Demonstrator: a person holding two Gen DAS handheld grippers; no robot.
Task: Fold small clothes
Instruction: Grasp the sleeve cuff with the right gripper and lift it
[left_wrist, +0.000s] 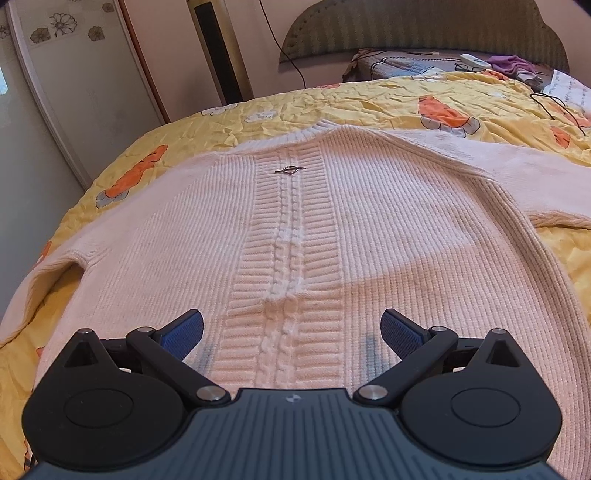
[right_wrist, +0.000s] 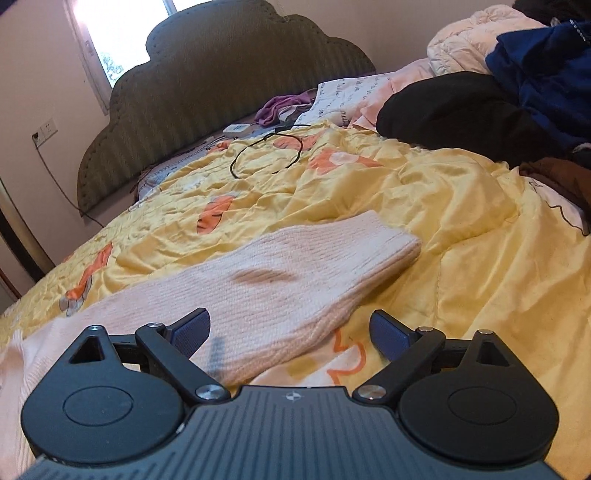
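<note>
Hovering tilted down over the hem end of a pale pink sweater (left_wrist: 332, 229), the left gripper (left_wrist: 291, 332) has its jaws spread wide with nothing between the blue ribbed pads (left_wrist: 183, 332). The sweater lies flat, front up, on a yellow quilt (left_wrist: 258, 110) printed with orange cartoon figures; it is a ribbed knit with a cable braid running down its middle and a small metal ring clasp (left_wrist: 290, 170) near the neckline. One sleeve stretches out to each side of the body.

The right gripper (right_wrist: 291, 330) points at a shallower slant along the sweater's sleeve (right_wrist: 295, 273), whose ribbed cuff end lies beyond the fingers on the crumpled, glossy quilt (right_wrist: 461, 277). Its jaws stand wide and grip nothing: the sleeve's lower edge passes between the pads (right_wrist: 388, 332) without being pinched. Beyond the sleeve a black cable loop (right_wrist: 266, 155) rests on the quilt, before a padded, scalloped headboard (right_wrist: 221, 81); dark clothes (right_wrist: 480, 110) are heaped to the sleeve's right.
</note>
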